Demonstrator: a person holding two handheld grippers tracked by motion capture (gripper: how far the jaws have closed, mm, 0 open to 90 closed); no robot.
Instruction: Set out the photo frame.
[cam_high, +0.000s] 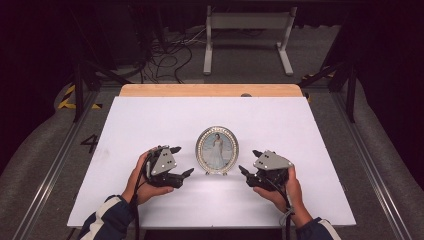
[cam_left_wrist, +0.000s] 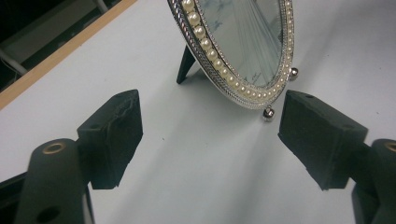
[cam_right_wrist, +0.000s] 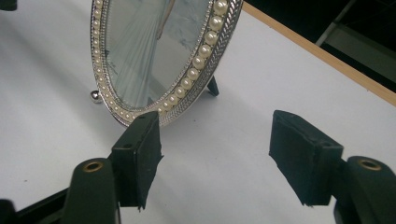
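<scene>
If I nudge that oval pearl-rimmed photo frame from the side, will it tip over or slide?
The photo frame probably tips easily: it stands nearly upright on one thin back strut and small ball feet. Those rounded metal feet may also slide on the smooth white table. Its glazed front looks fragile, so grip gently.

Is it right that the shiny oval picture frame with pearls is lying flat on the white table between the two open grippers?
Not quite. The picture frame stands upright on its back prop; the left gripper view shows it. It is between the open left gripper and right gripper.
</scene>
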